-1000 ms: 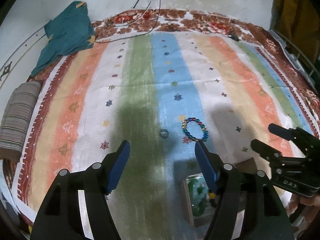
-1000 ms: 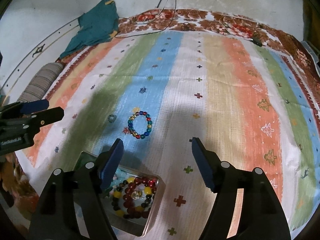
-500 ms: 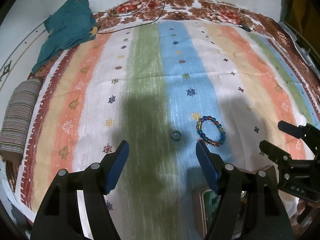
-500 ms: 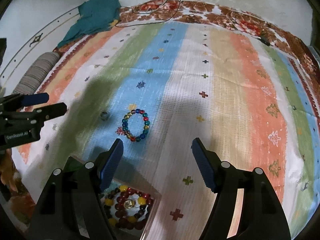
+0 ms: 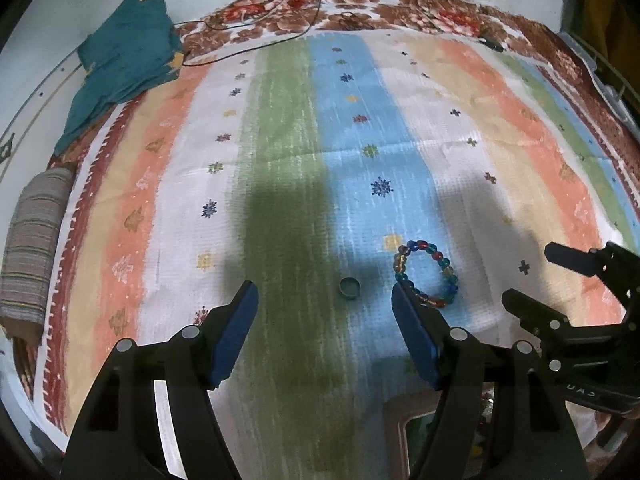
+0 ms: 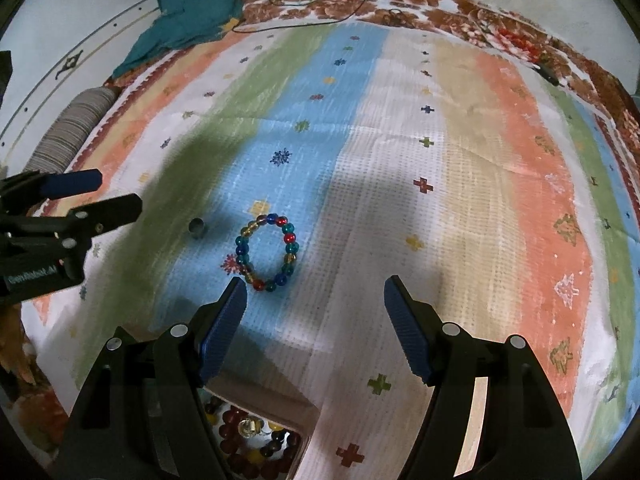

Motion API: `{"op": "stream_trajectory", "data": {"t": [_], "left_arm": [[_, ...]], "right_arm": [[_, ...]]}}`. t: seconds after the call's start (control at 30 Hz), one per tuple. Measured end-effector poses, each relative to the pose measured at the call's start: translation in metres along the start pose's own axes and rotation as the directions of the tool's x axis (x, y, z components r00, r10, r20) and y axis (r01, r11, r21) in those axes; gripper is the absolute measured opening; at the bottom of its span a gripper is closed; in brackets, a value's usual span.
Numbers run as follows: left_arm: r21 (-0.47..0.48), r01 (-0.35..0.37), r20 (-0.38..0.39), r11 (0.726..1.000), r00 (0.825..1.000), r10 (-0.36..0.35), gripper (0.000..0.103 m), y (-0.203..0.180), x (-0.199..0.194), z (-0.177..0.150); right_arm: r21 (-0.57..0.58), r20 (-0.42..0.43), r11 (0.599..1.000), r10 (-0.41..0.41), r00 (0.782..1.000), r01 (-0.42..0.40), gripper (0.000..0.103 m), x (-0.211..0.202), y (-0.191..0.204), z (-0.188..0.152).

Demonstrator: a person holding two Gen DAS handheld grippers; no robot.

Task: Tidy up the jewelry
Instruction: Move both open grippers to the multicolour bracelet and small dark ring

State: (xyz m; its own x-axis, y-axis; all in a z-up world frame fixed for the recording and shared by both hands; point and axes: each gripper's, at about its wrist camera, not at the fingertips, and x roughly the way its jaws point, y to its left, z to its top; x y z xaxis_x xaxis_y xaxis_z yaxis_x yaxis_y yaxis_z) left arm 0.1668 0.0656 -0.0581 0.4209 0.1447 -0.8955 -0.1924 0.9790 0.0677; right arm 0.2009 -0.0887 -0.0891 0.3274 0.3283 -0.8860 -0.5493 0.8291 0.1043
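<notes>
While several bead pieces already lie in the box [image 6: 296, 420], the beaded bracelet [image 6: 266, 252] and ring [image 6: 196, 227] remain loose on the bedspread [image 6: 440, 200]; left hand-held gripper [image 5: 324, 308] and right hand-held gripper [image 6: 316, 300] both gape wide, empty

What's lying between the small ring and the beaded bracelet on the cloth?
Nothing: only bare striped cloth separates the ring from the bracelet. The right wrist view shows it clearly, and the left wrist view agrees.
</notes>
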Motion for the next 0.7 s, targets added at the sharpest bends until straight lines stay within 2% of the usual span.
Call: {"op": "stream_trajectory", "data": {"t": [0.3,0.7], "left_arm": [[-0.007,0.029,-0.013,1.0,0.999,-0.029,0.069,0.0,0.009,0.008],[-0.029,0.068,-0.081,0.997,0.994,-0.07,0.067,0.004,0.039,0.01]], "right_arm": [[-0.011,-0.025,1.0,0.005,1.0,-0.006,0.071,0.012,0.001,0.008],[-0.025,-0.048,1.0,-0.004,0.999,0.003,0.071,0.028,-0.001,0.02]]}}
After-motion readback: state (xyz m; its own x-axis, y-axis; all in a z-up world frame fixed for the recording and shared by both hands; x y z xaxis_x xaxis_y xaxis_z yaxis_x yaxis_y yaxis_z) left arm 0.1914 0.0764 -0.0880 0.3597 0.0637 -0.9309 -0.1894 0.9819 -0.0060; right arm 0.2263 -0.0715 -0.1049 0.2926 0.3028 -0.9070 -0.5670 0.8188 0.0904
